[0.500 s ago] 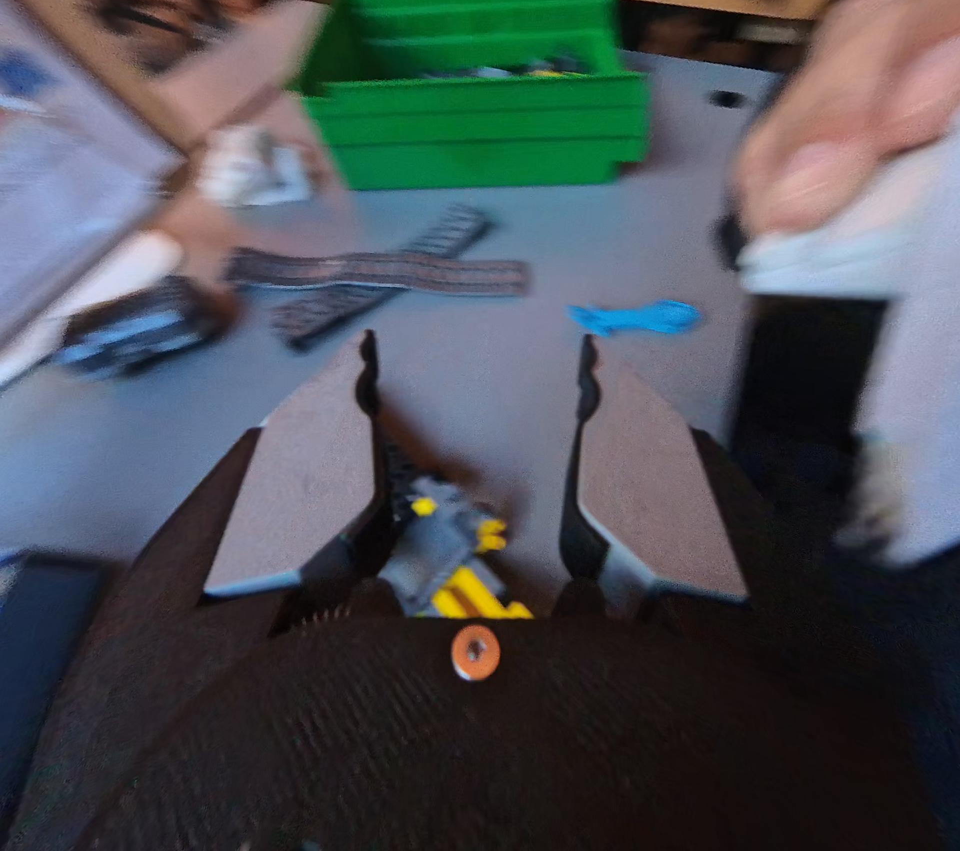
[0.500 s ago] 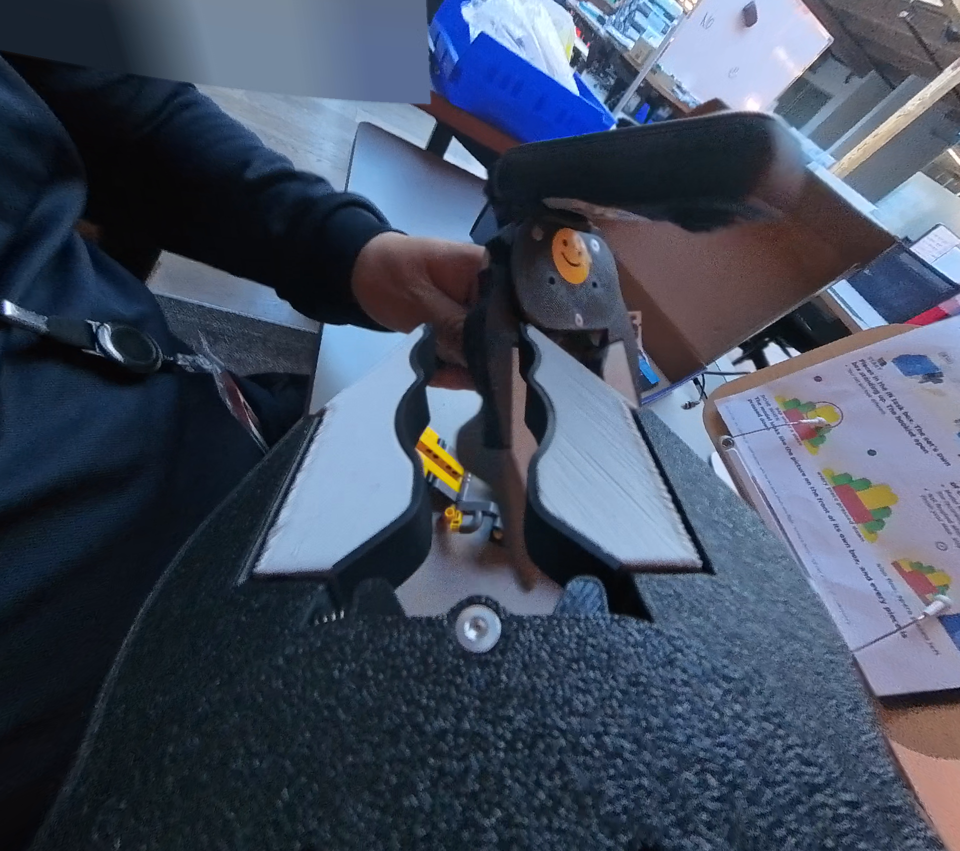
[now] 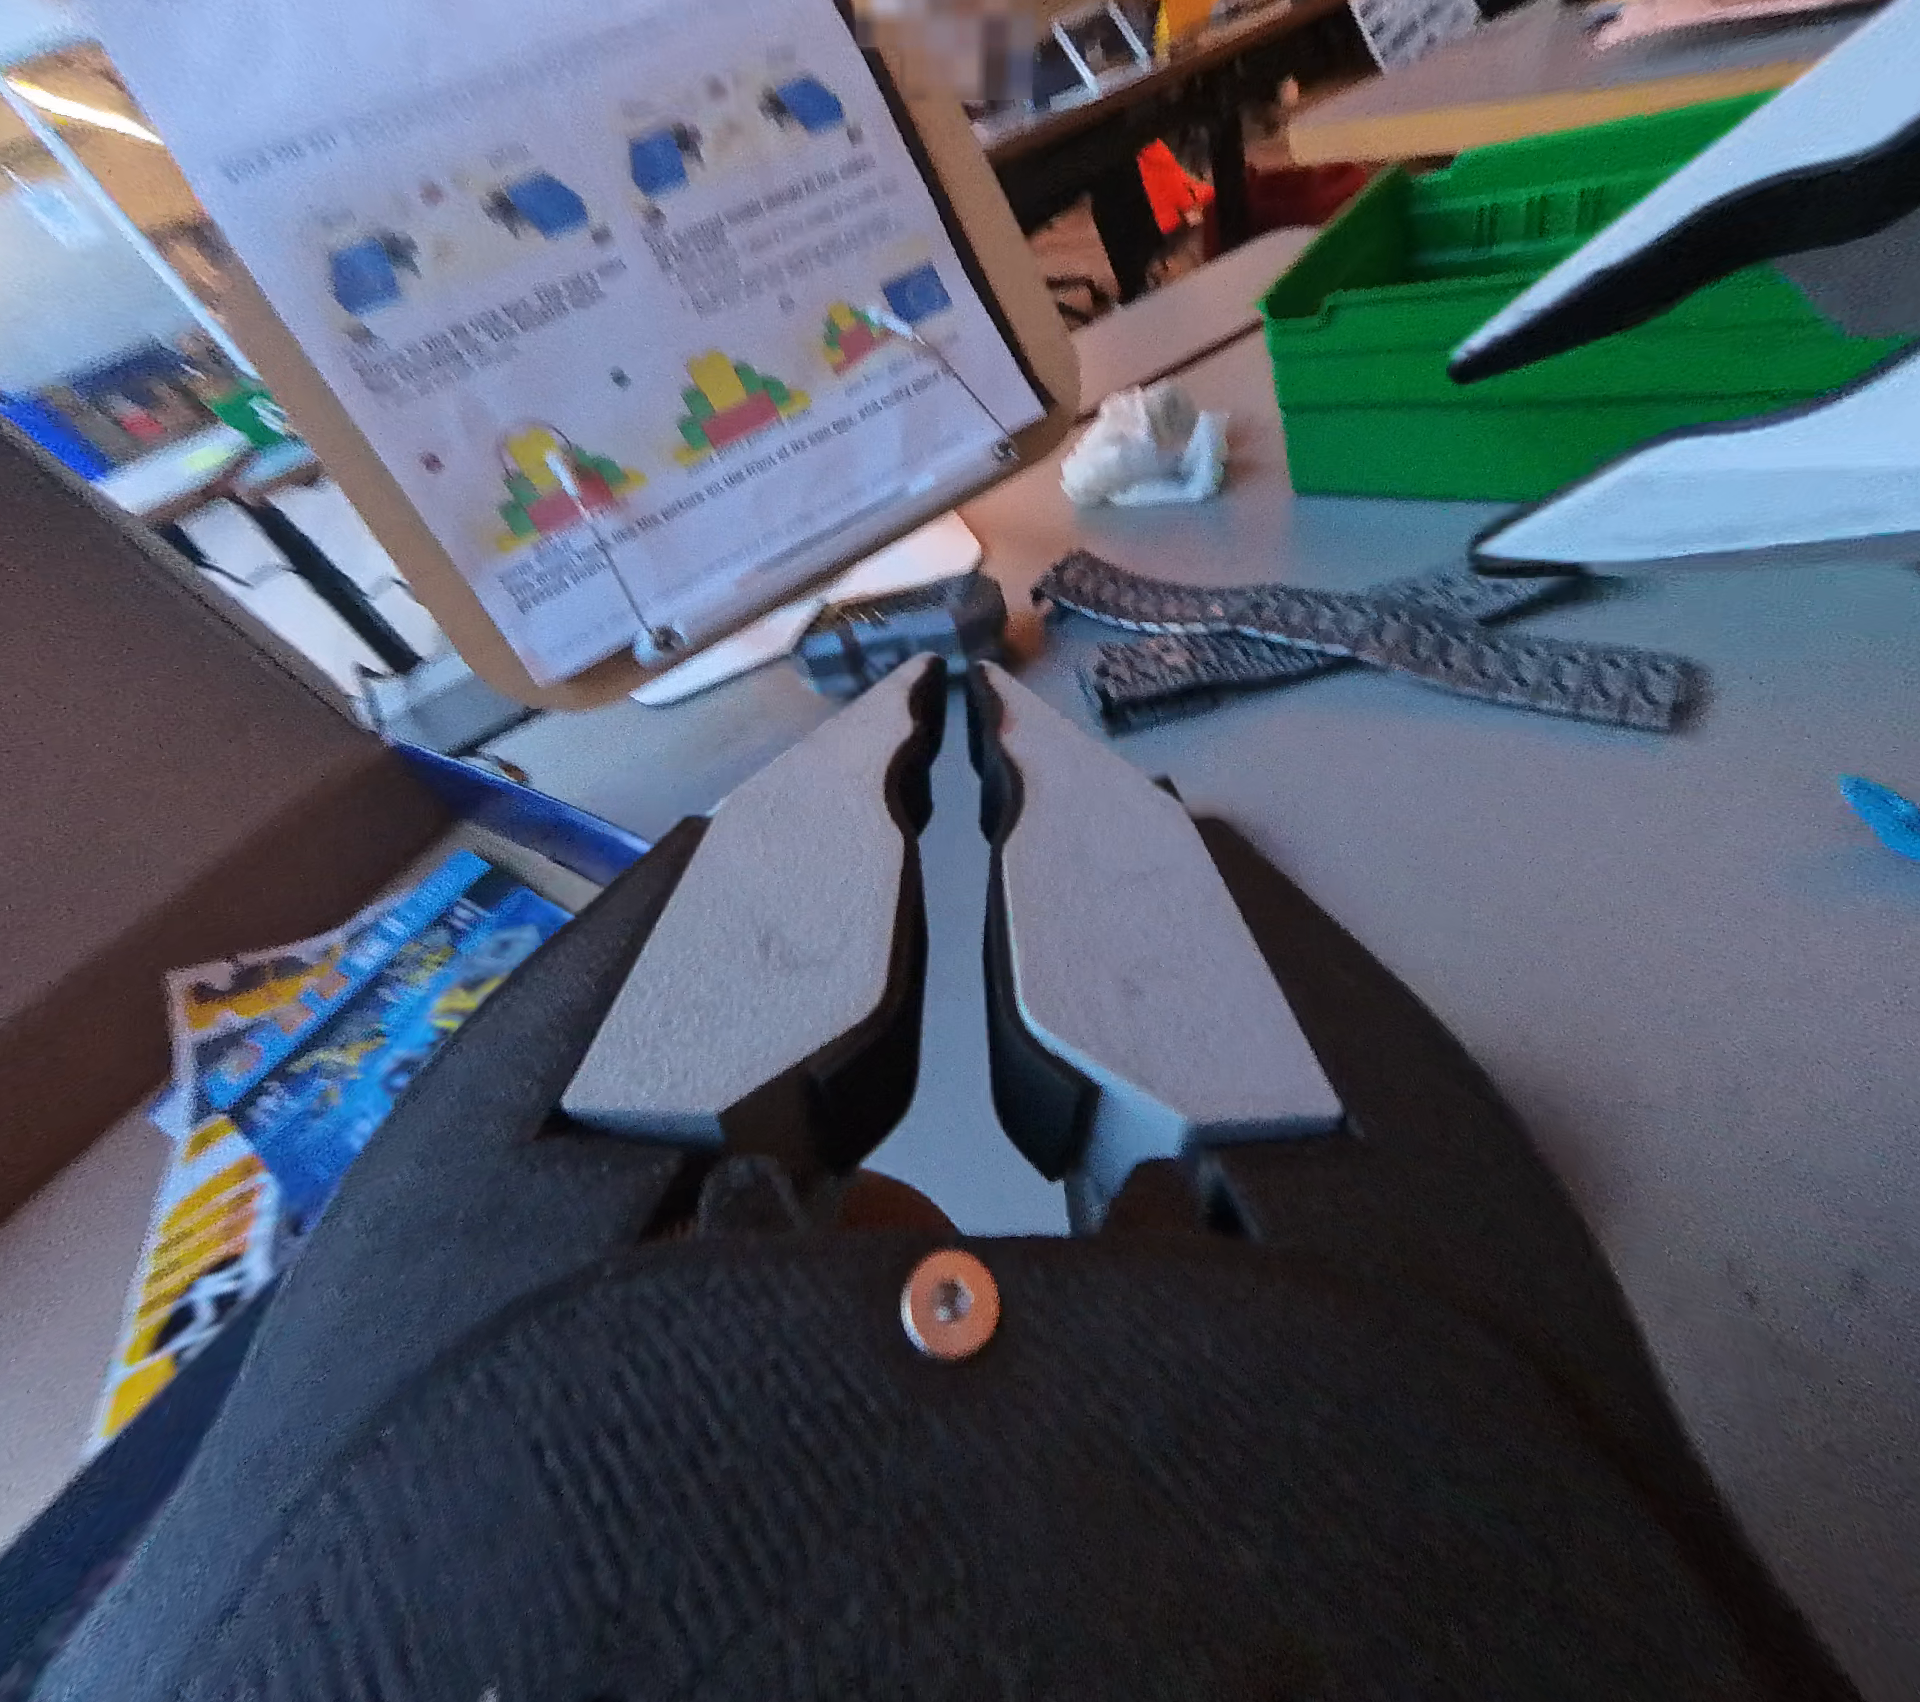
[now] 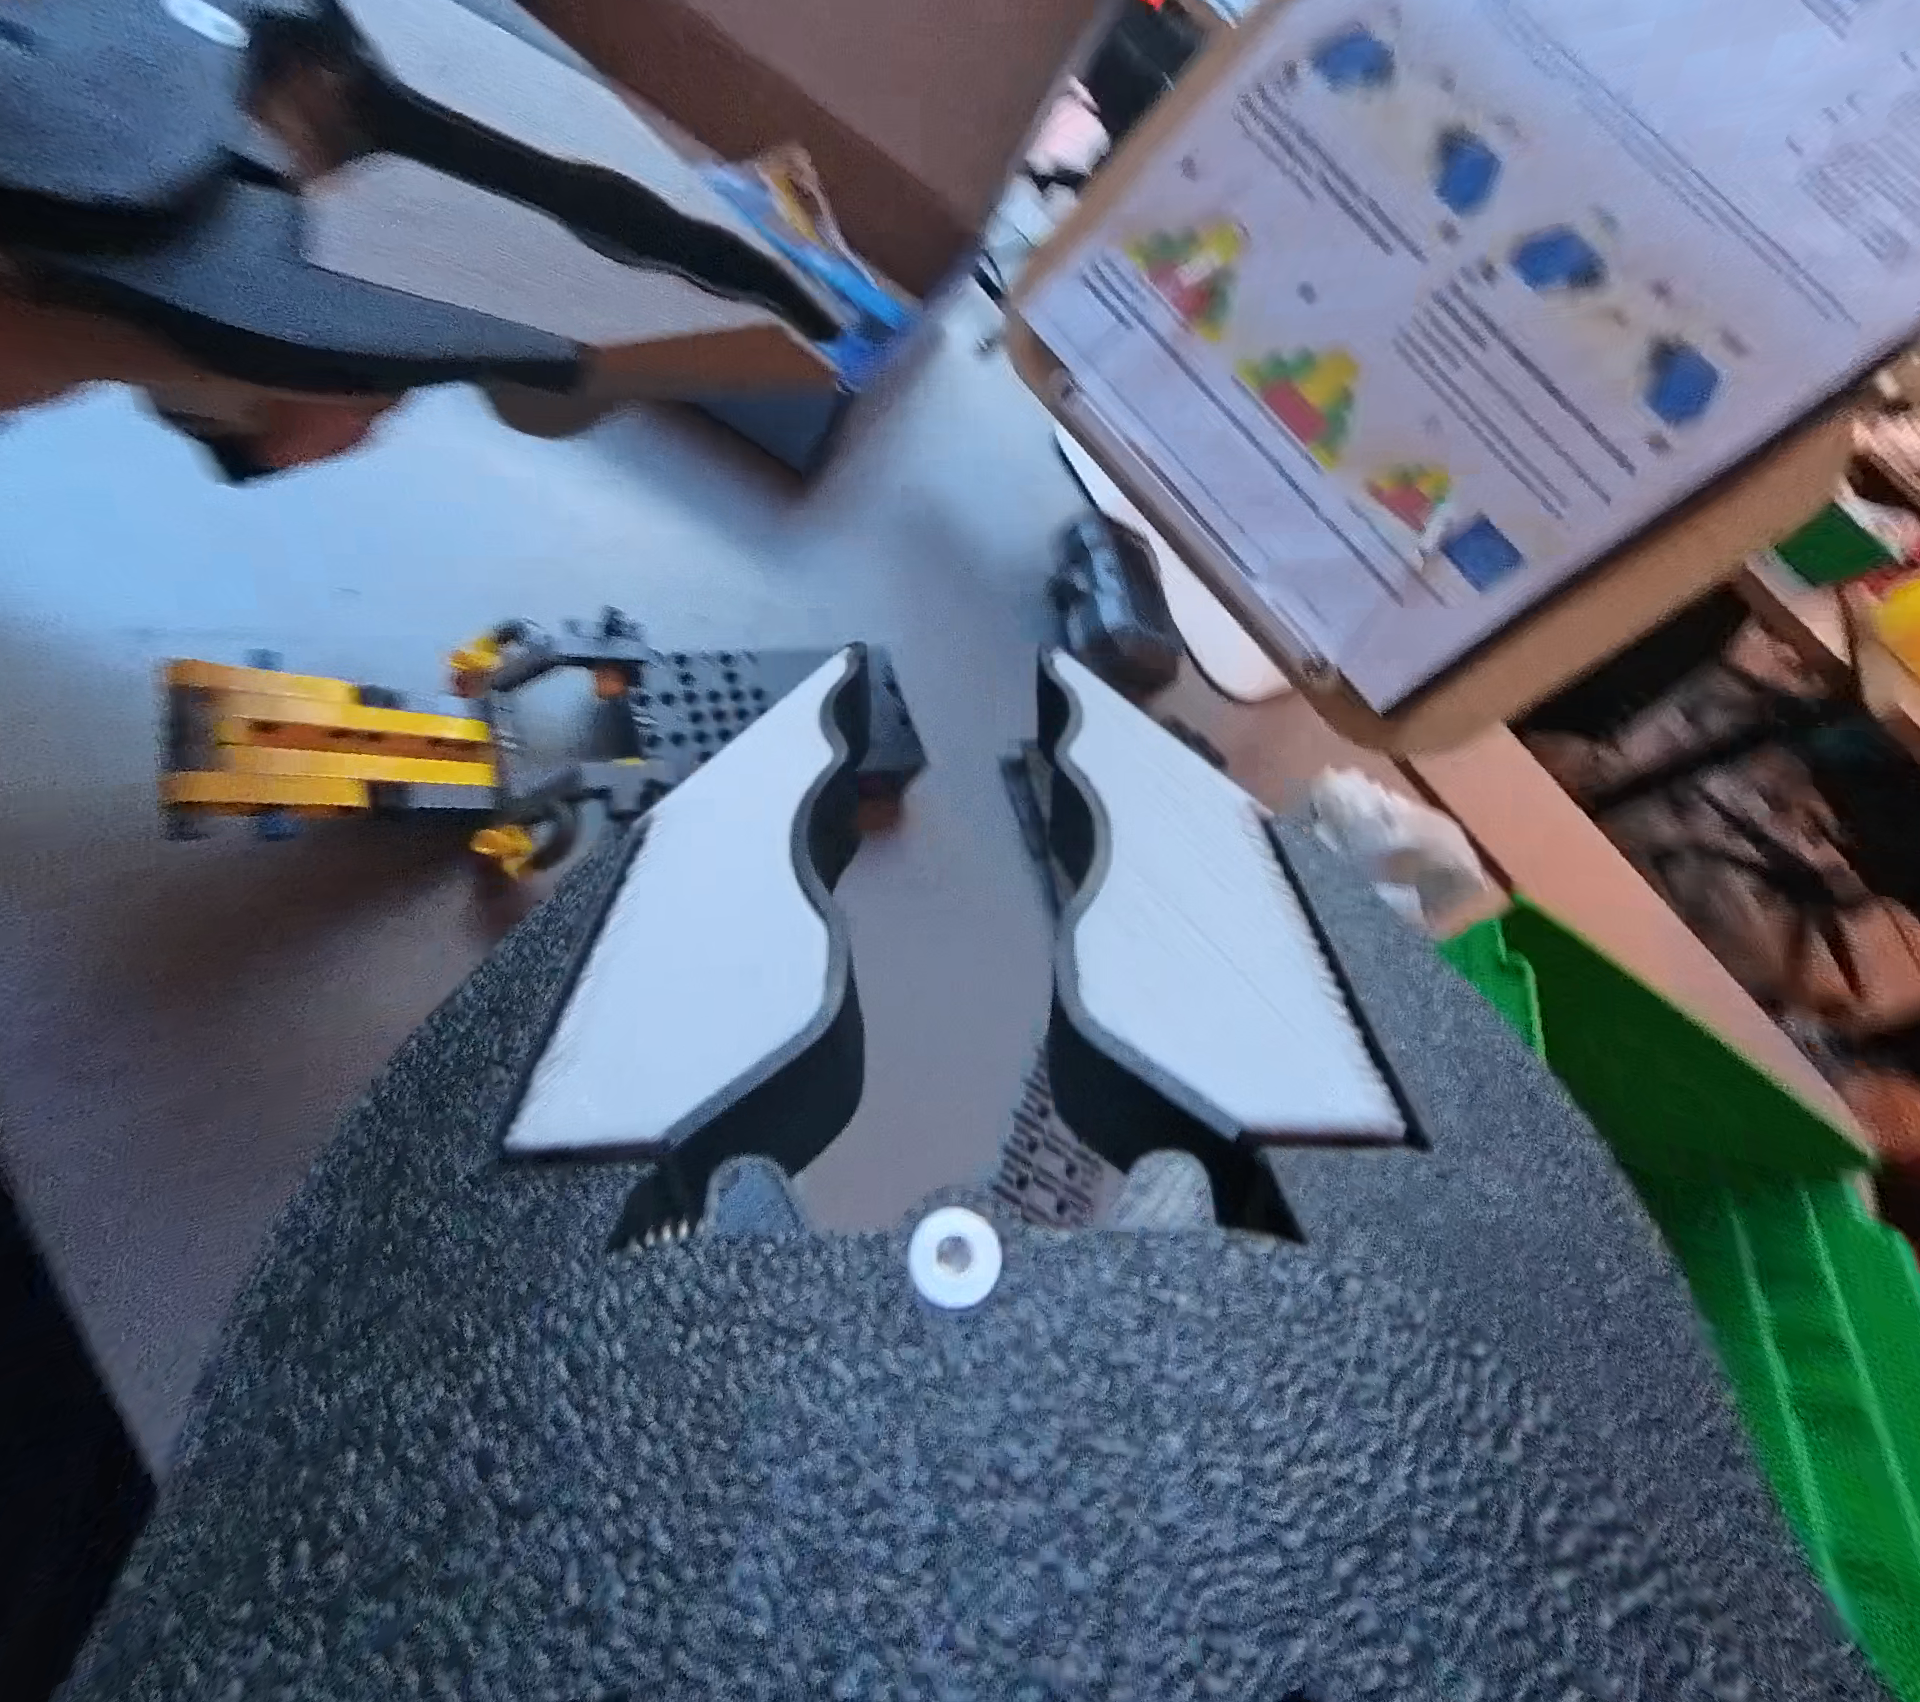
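Above the grey table [image 3: 1455, 977], the left gripper [image 3: 956, 688] is nearly pressed together, holding nothing; the right gripper [image 4: 948, 665] is spread and empty. The yellow toy [image 4: 343, 748] sits just beside it; a bump could knock it apart.

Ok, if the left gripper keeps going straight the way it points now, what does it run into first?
Probably the small dark block piece lying on the table just beyond the left gripper, whose jaws are nearly shut with nothing between them. Behind it stands the tilted instruction board. Depth is unclear in this blurred view, so this is a judgement.
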A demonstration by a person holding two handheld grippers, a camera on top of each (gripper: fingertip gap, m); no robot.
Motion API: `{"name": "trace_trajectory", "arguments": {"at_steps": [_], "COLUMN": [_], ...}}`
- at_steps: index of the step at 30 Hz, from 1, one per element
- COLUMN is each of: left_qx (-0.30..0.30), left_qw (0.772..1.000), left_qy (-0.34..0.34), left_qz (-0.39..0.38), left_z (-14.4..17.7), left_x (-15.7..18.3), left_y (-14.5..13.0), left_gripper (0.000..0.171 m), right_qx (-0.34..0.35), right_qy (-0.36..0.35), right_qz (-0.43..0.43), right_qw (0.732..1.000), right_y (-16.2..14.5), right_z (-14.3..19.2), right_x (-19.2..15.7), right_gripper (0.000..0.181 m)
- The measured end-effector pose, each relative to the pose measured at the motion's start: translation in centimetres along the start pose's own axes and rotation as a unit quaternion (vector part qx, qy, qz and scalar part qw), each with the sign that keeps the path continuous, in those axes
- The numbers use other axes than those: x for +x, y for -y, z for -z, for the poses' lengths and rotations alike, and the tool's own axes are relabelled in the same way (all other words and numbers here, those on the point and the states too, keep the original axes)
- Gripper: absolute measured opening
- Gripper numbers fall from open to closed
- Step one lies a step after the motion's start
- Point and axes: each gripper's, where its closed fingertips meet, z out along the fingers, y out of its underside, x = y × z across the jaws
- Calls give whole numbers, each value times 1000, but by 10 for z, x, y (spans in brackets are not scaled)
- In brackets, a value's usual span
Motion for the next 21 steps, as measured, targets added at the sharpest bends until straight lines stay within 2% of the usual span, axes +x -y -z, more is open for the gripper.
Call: {"name": "trace_trajectory", "arguments": {"at_steps": [2, 4, 8, 12, 14, 17, 19, 21], "left_qx": [-32, -55, -116, -162, -180, -185, -181, -189], "left_qw": [999, 997, 981, 968, 964, 959, 951, 936], "left_qy": [-31, -49, -149, -190, -195, -216, -250, -291], "left_qz": [17, 33, 39, 33, 18, -7, -27, -51], "left_z": [-3, -2, 13, 29, 36, 49, 59, 67], "left_x": [7, 9, 29, 27, 21, 12, 12, 18], "left_y": [-14, -25, -49, -71, -80, -85, -86, -92], "left_gripper": [0, 5, 50, 74, 75, 61, 48, 37], "right_qx": [-30, -38, -51, -36, -27, -12, -4, 4], "right_qy": [-7, -5, -19, -11, -8, 15, 53, 111], "right_qz": [-1, 9, 46, 54, 49, 19, -5, -25], "right_qw": [1000, 999, 997, 998, 998, 1000, 999, 994], "right_y": [-10, -13, -12, -1, 4, 9, 8, 6], "right_z": [-11, -20, -34, -44, -47, -46, -44, -39], "right_x": [-1, -6, -7, -9, -6, -3, -7, -20], "right_gripper": [32, 33, 35, 39, 42, 46, 46, 37]}}
